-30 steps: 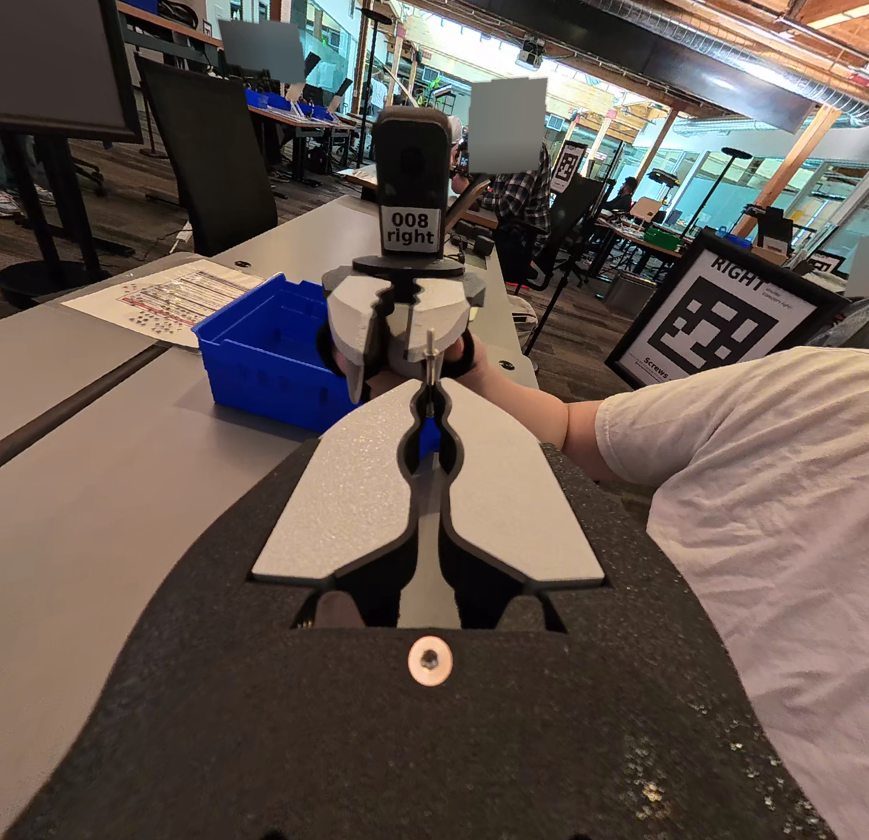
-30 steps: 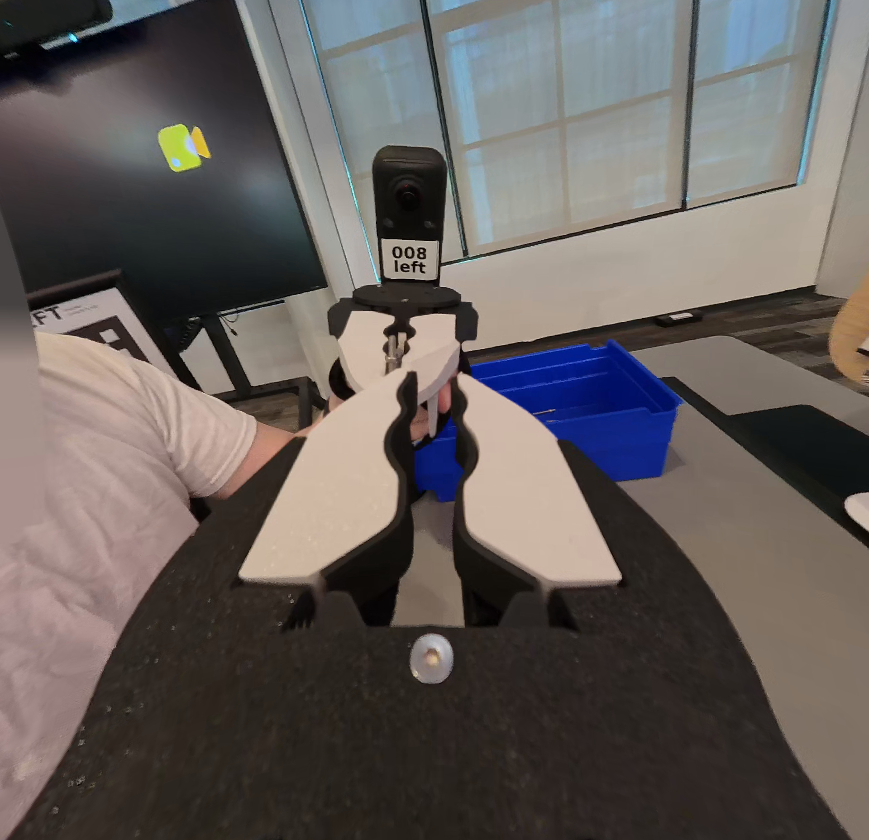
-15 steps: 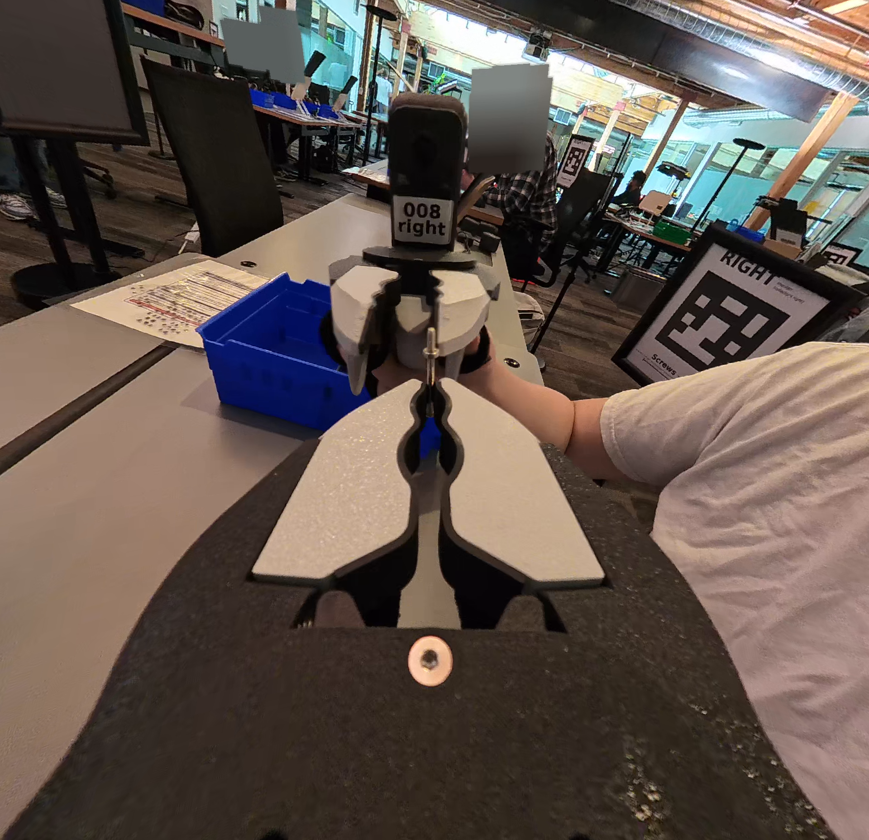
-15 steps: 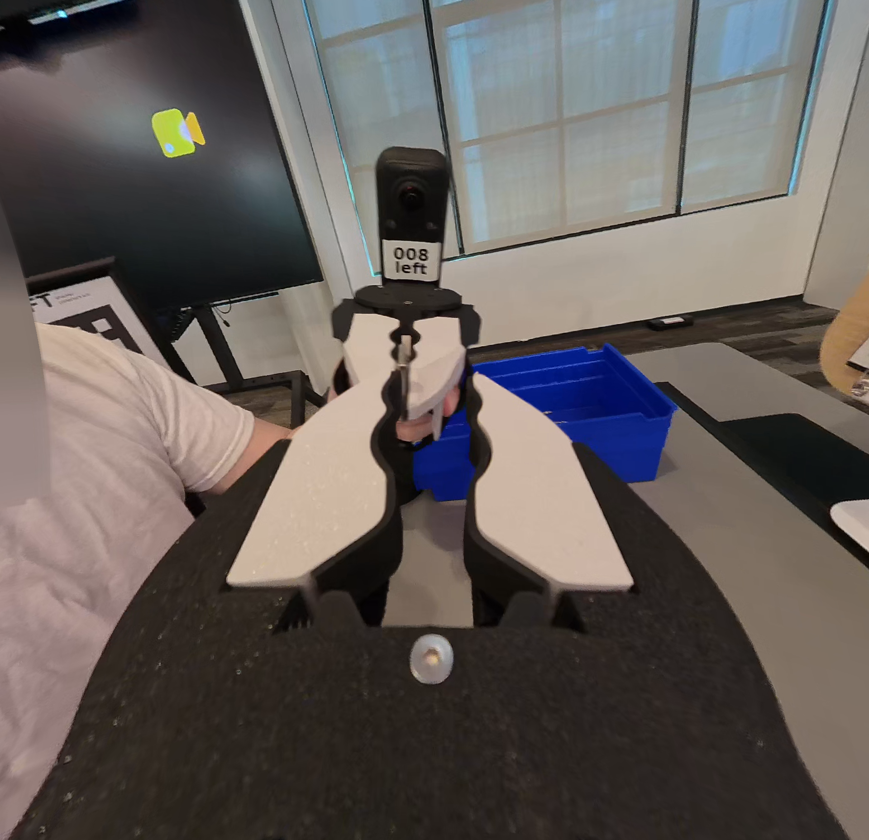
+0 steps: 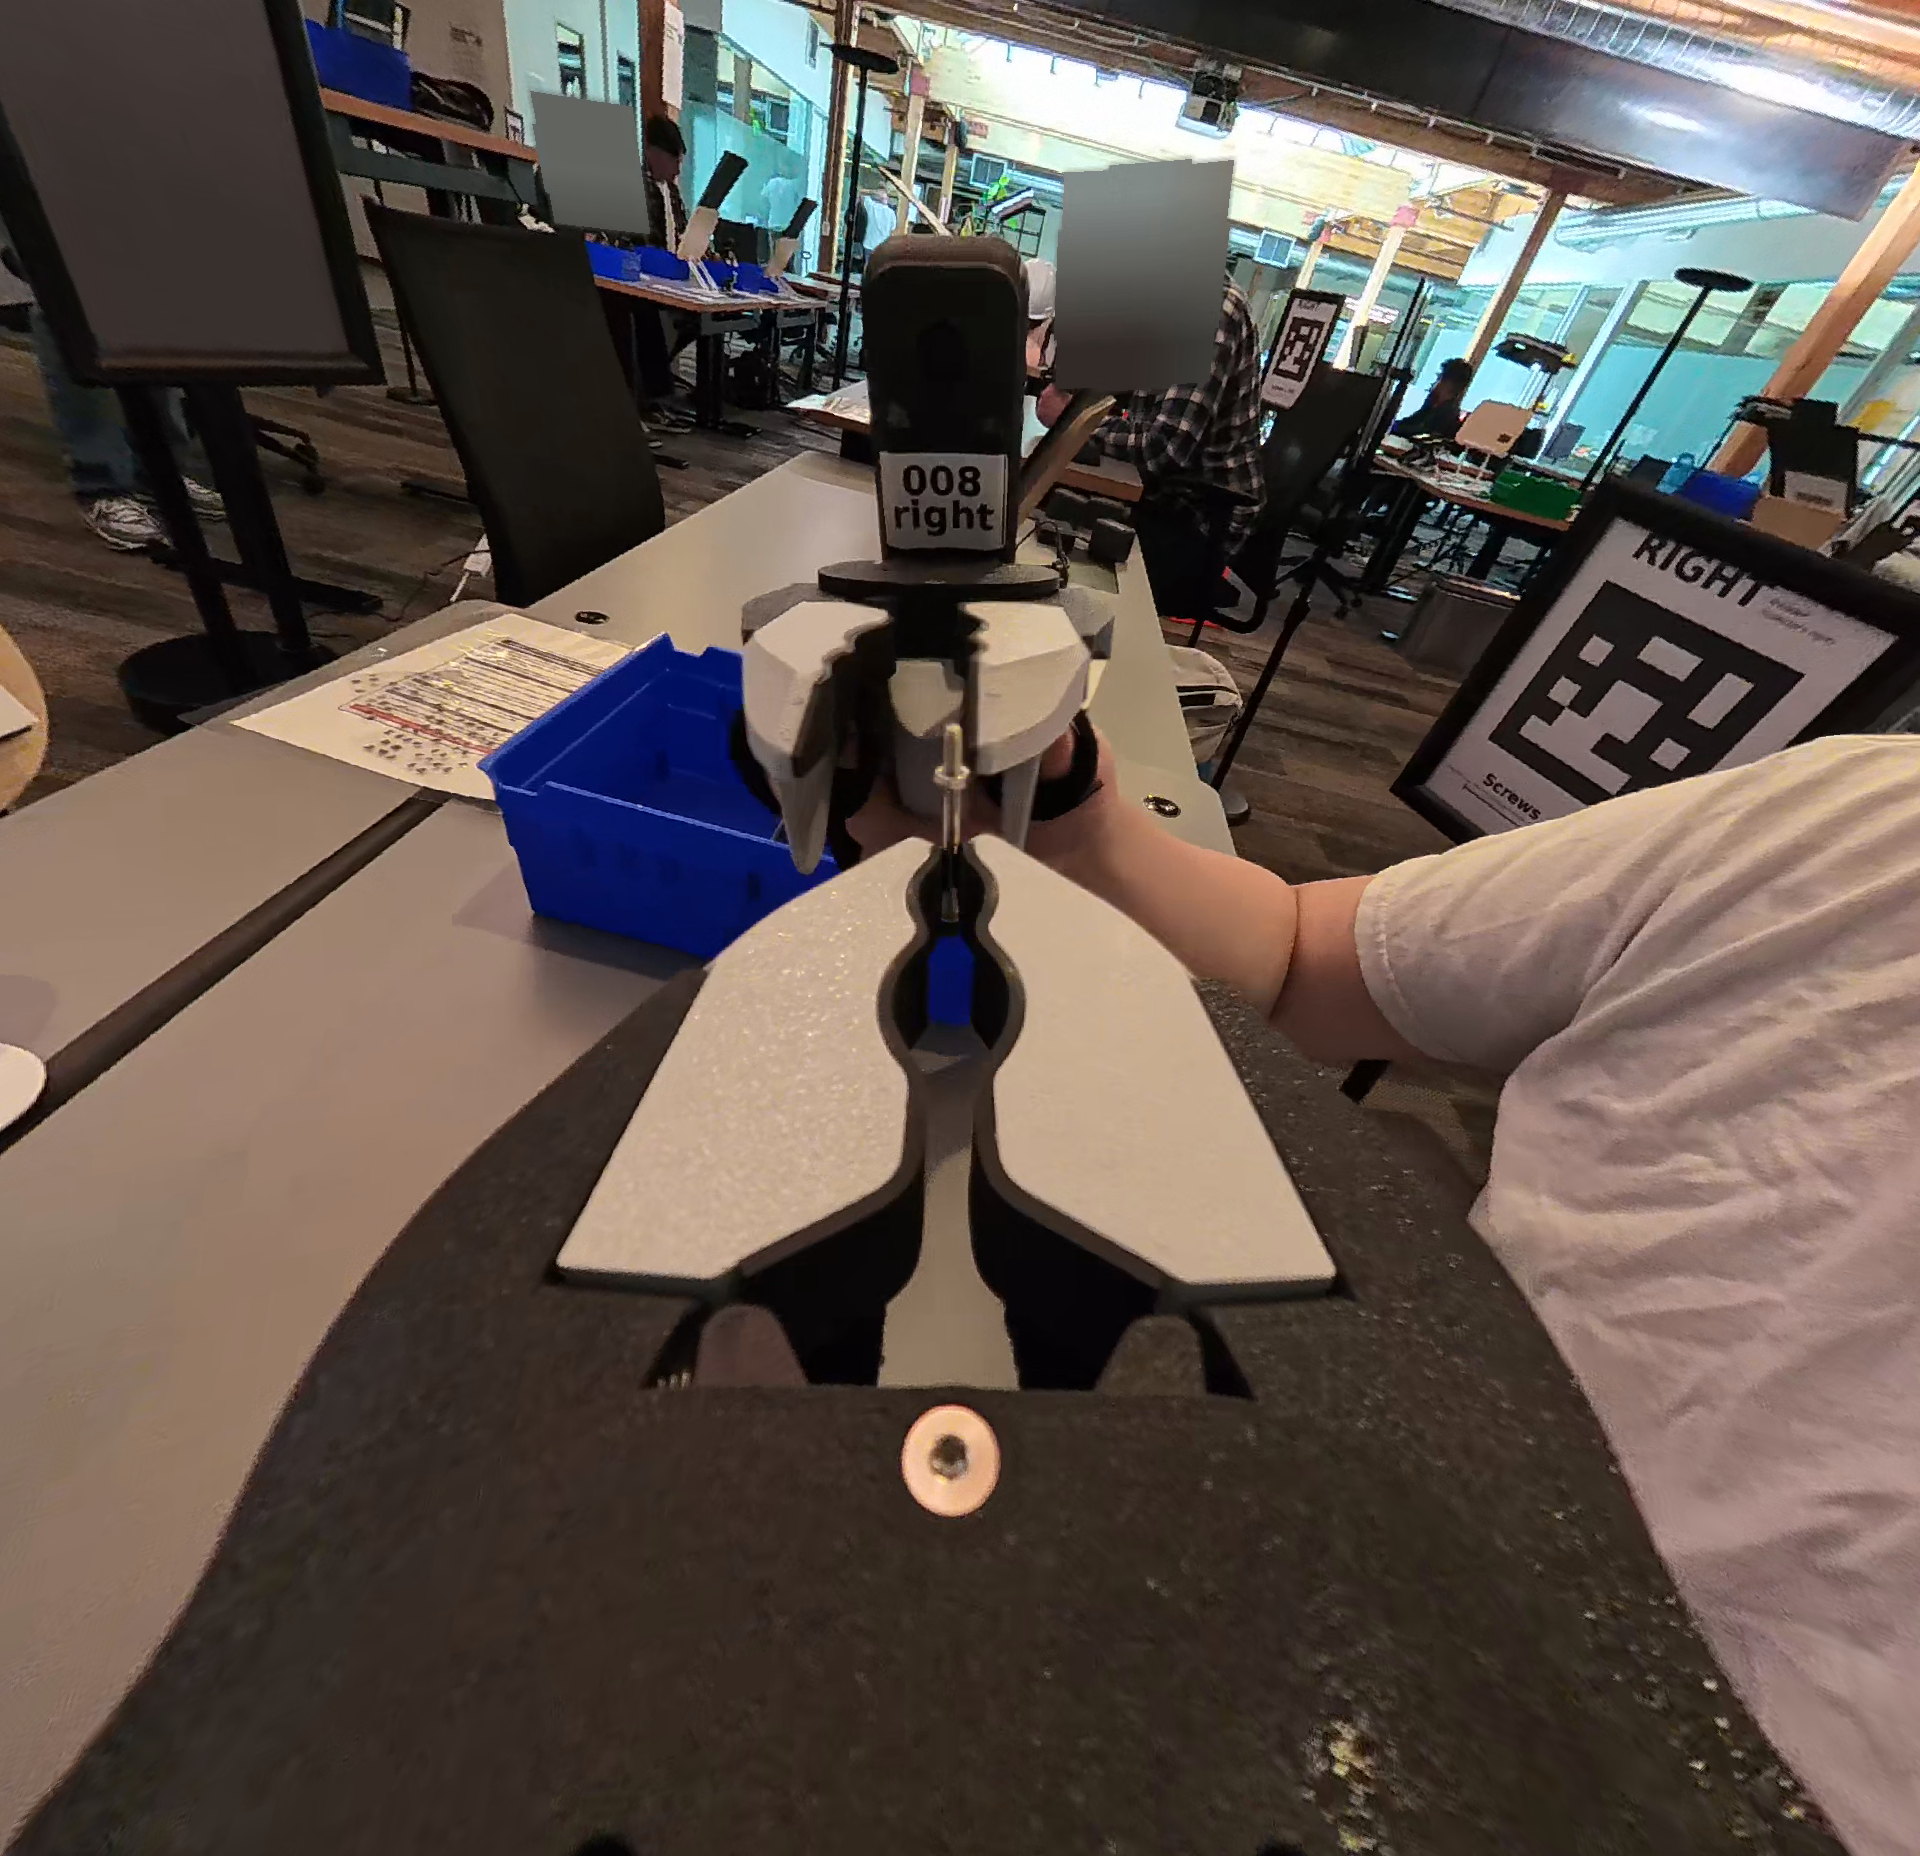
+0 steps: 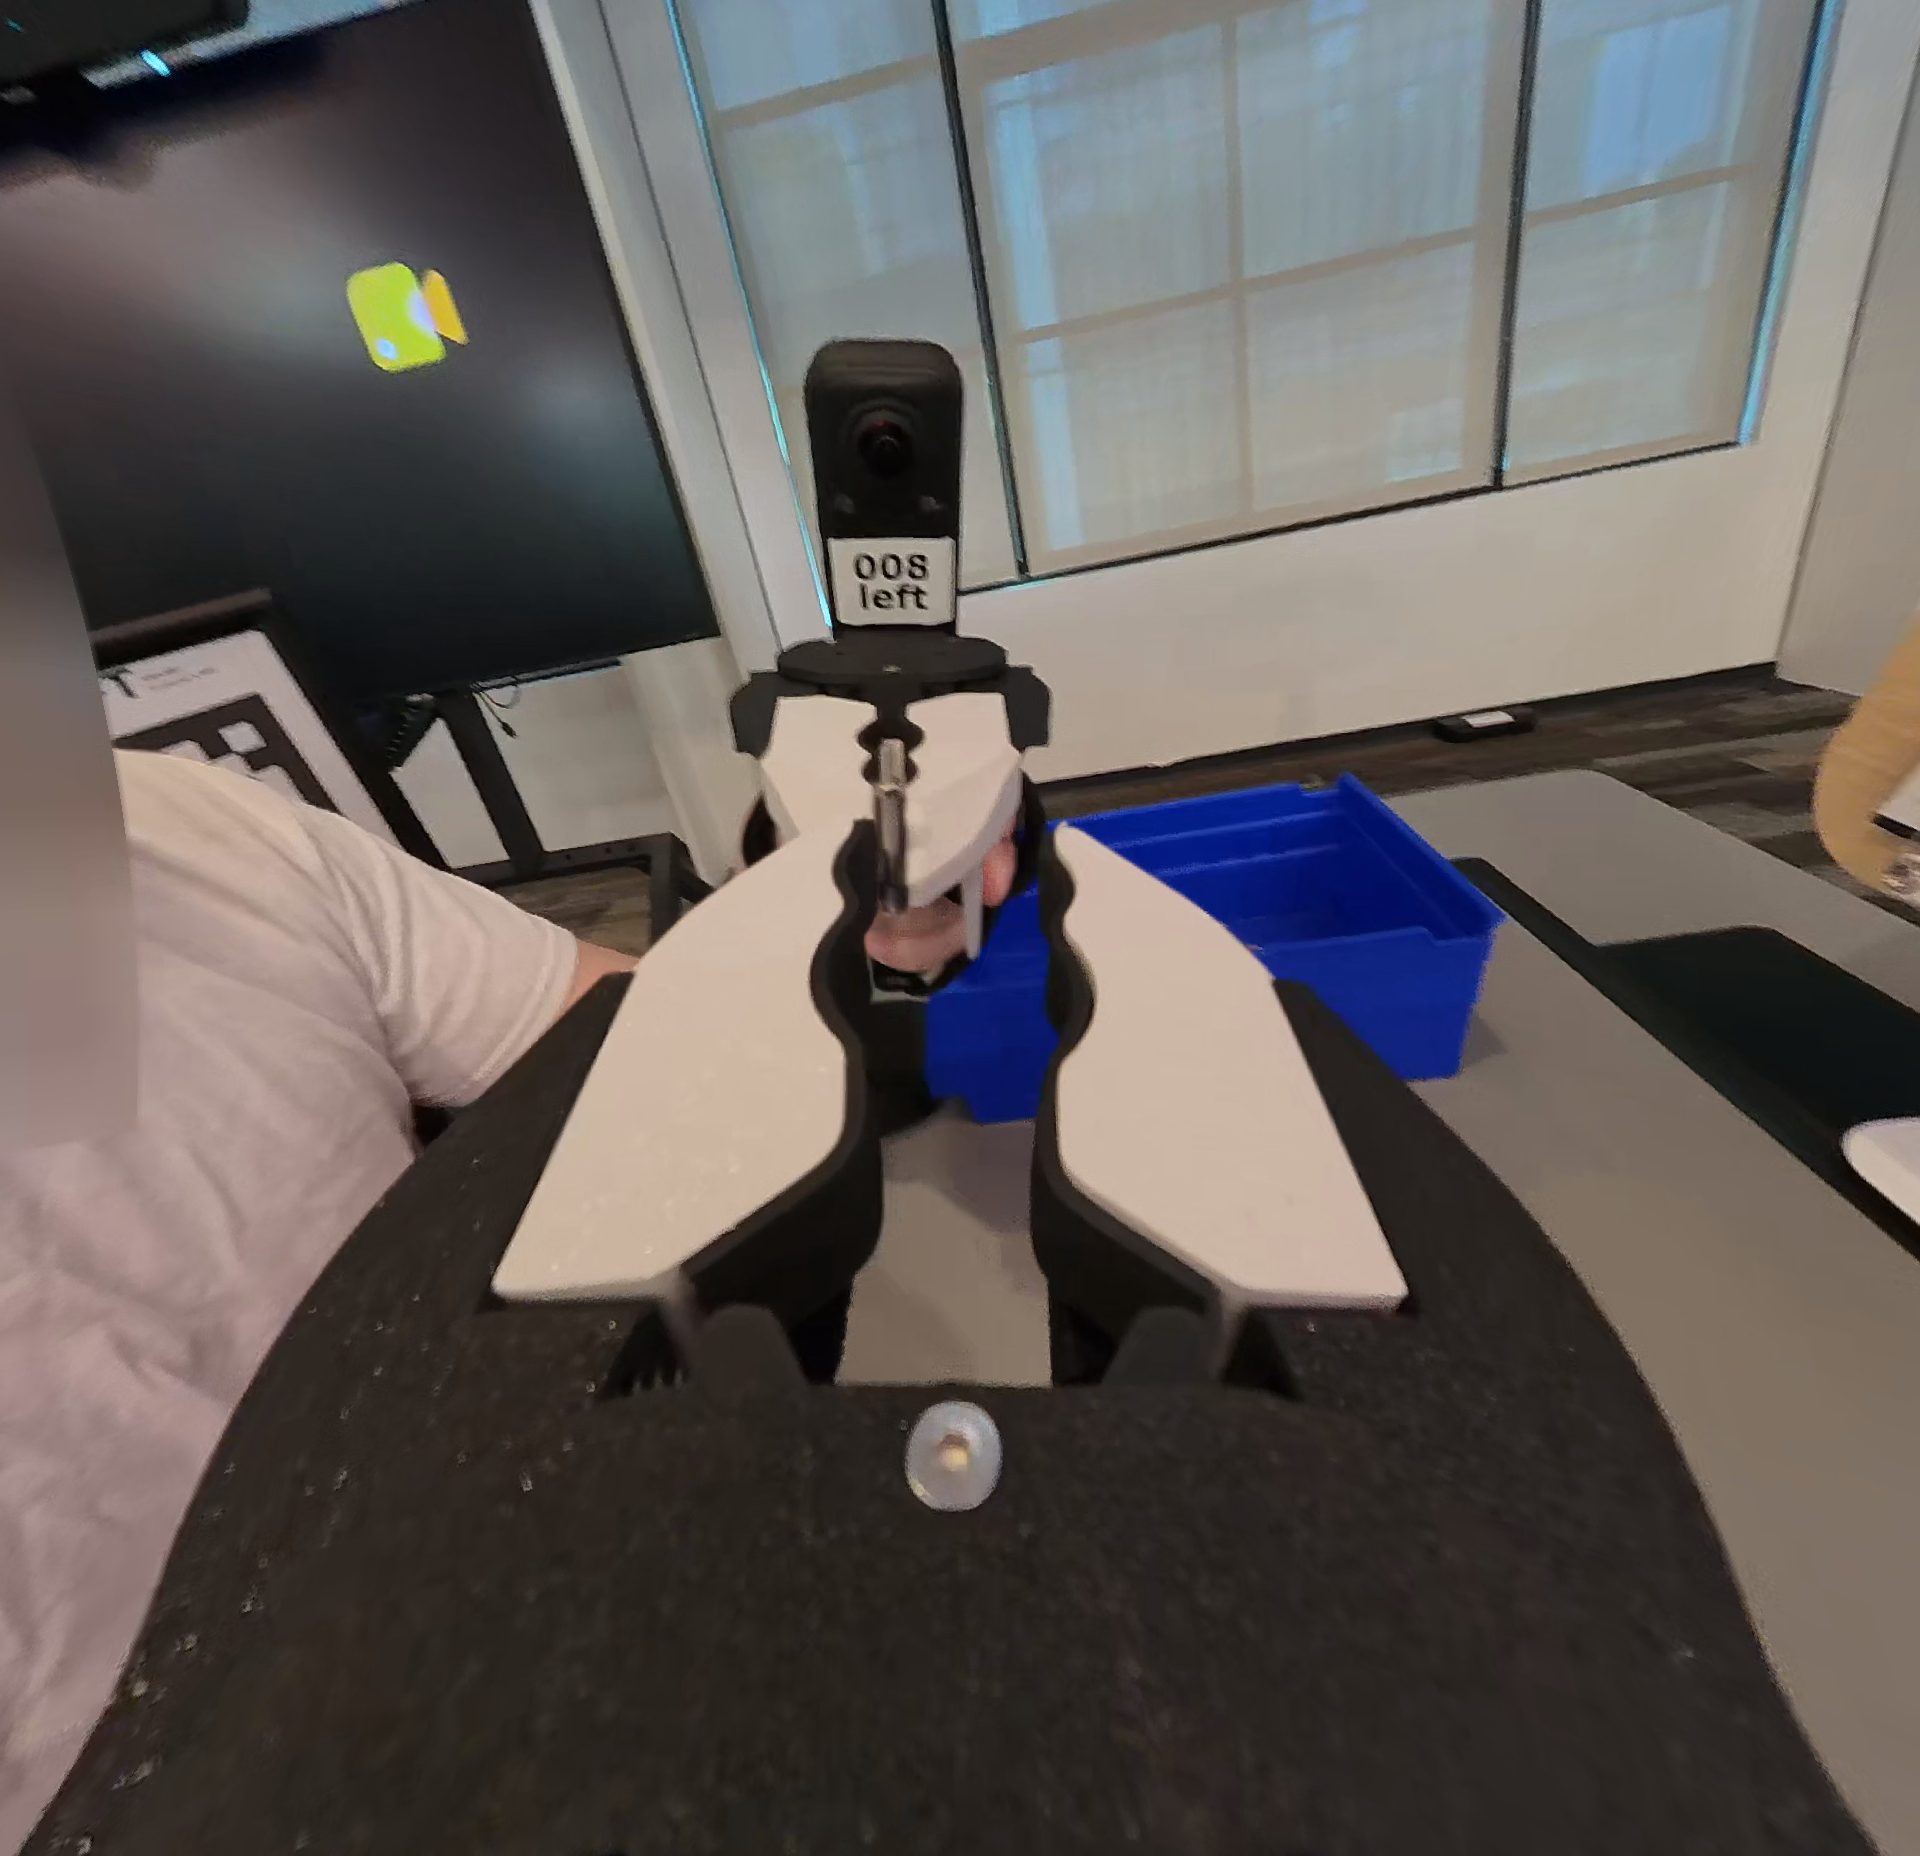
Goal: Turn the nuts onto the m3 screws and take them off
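My left gripper [image 5: 950, 852] is shut on a thin metal m3 screw [image 5: 949, 814] that sticks out past its tips, with a small nut [image 5: 952, 773] on the shaft. My right gripper [image 6: 961, 850] faces it, open and empty. Its tips stand around the free end of the screw [image 6: 889, 819], which lies close to its left finger [image 6: 727, 1027]. The right gripper also shows in the left wrist view [image 5: 920, 767], and the left gripper in the right wrist view [image 6: 894, 767]. Both are held above the grey table [image 5: 260, 1131].
A blue plastic bin [image 5: 623, 819] stands on the table behind the grippers and also shows in the right wrist view [image 6: 1299, 933]. A printed sheet [image 5: 457, 684] lies beyond it. A framed marker sign [image 5: 1662, 684] and the person's arm [image 5: 1247, 933] are at the right. The grippers are tip to tip, or close to it.
My right gripper has opened wider around the screw's end. My left gripper has stayed shut on the screw, and both have shifted only slightly.
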Available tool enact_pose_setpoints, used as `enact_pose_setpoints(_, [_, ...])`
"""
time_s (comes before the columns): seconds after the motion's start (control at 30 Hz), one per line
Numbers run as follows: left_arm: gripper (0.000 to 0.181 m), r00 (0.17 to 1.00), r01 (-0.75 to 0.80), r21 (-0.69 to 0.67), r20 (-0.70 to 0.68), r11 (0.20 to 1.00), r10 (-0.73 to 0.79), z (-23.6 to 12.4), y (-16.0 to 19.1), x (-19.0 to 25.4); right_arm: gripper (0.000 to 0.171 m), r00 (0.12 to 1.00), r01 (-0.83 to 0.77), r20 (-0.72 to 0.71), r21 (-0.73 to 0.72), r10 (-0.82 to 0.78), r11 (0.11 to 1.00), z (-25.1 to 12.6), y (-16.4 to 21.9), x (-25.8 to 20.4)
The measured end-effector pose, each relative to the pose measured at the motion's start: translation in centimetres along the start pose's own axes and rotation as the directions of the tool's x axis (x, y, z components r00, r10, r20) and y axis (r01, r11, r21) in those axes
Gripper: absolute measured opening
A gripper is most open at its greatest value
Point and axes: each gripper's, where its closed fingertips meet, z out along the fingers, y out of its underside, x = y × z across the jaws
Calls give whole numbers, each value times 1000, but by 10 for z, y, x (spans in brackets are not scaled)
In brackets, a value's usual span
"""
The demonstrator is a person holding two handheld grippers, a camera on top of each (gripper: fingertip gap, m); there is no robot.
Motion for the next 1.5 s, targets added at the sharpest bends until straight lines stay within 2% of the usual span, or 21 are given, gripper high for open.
enact_pose_setpoints(0.2, [2,999,-12,6,-43,1000,12,9,1,16,32,999,8,43,-7,-8,1000,12,2,-16])
enact_pose_setpoints(0.43, [1,999,-31,41,-37,999,32,4,-8,22,27,999,33,30,19,-34,999,0,-11,-18])
enact_pose_setpoints(0.53, [1,998,-56,52,-12,997,57,0,-12,22,29,997,32,73,43,-35,999,-1,-19,-30])
enact_pose_setpoints(0.8, [2,996,-88,34,-12,996,88,7,-8,32,31,998,33,61,-5,-32,999,9,-9,-32])
enact_pose_setpoints(0.9, [2,997,-73,36,-29,997,74,4,-10,33,25,999,33,41,21,-34,999,1,-16,-27])
enact_pose_setpoints(1.03, [1,997,-81,29,-11,996,81,5,-9,30,28,994,31,100,23,-33,999,3,-19,-42])
enact_pose_setpoints(1.13, [2,996,-77,31,-39,997,78,8,-8,35,29,995,84,56,-32,-83,996,11,-10,-40])
enact_pose_setpoints(1.3, [2,996,-83,28,-30,996,84,6,-10,35,26,997,71,31,-12,-70,997,-2,-16,-28])
enact_pose_setpoints(1.43, [1,996,-87,23,-29,996,87,8,-8,35,28,993,58,102,-4,-58,998,3,-15,-41])
enact_pose_setpoints(1.5, [1,995,-87,22,-41,996,87,11,-6,38,29,993,86,78,-31,-83,996,9,-9,-41])
